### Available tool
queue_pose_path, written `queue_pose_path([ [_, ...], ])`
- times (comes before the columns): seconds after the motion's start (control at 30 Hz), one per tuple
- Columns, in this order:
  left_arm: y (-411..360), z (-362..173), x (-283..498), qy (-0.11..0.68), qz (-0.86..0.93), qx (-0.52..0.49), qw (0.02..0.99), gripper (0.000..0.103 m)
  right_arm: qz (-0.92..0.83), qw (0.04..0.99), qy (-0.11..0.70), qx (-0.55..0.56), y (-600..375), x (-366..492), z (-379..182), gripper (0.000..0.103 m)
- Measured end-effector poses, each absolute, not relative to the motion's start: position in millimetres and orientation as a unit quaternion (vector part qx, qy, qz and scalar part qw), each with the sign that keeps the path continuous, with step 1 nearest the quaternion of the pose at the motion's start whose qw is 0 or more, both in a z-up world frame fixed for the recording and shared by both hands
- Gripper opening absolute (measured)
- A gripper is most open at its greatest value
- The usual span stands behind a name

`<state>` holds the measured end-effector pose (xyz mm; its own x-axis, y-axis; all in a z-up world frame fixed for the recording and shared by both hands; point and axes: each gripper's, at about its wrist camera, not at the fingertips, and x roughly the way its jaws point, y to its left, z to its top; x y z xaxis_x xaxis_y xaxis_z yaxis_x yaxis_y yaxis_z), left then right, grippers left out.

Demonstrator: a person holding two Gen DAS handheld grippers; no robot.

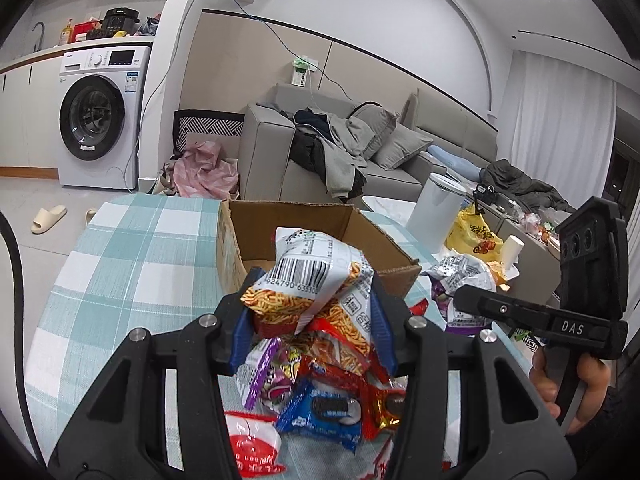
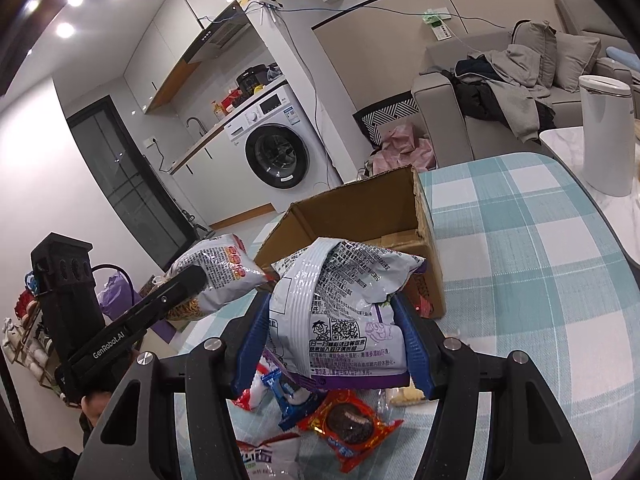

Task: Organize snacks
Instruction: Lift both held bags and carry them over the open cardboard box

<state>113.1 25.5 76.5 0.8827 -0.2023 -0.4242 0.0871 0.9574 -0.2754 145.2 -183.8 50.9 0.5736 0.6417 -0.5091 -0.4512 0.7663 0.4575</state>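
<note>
My left gripper [image 1: 316,304] is shut on an orange and white noodle-snack bag [image 1: 316,280], held above the table in front of an open cardboard box [image 1: 384,248]. My right gripper [image 2: 336,320] is shut on a white and purple snack bag [image 2: 340,312], also near the box [image 2: 424,240]. The right gripper's body shows at the right of the left wrist view [image 1: 576,280], with its bag [image 1: 460,280] beside it. The left gripper's body [image 2: 80,320] and its bag [image 2: 216,272] show at the left of the right wrist view. Loose snack packets lie below: a blue cookie pack [image 1: 324,412] and a red cookie pack [image 2: 348,428].
The table has a teal checked cloth [image 1: 132,264]. A white cylindrical bin [image 1: 436,212] and a yellow bag [image 1: 476,232] stand beyond the table's right side. A grey sofa [image 1: 280,152] with clothes and a washing machine [image 1: 96,116] are behind.
</note>
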Motion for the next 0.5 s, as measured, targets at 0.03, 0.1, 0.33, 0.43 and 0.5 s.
queue_pose_path([
  [0.03, 26.2, 76.5, 117.9, 0.23, -0.074, -0.126, 0.962, 0.047, 0.313, 0.875, 0.341, 0.14, -182.4, 148.5, 51.4, 0.062],
  [0.1, 26.7, 77.5, 126.4, 0.23, -0.071, -0.125, 0.962, 0.047, 0.311, 0.875, 0.343, 0.139, -179.3, 155.7, 52.6, 0.062],
  [0.33, 30.3, 73.9, 155.7, 0.233, -0.068, -0.133, 0.961, 0.047, 0.306, 0.876, 0.347, 0.138, -169.8, 182.2, 54.4, 0.062],
  [0.43, 31.8, 71.4, 170.2, 0.234, -0.063, -0.138, 0.96, 0.047, 0.312, 0.865, 0.36, 0.157, -167.5, 197.8, 52.3, 0.062],
  [0.5, 31.6, 68.3, 179.2, 0.237, -0.061, -0.138, 0.96, 0.047, 0.308, 0.867, 0.362, 0.153, -163.6, 205.6, 52.2, 0.062],
])
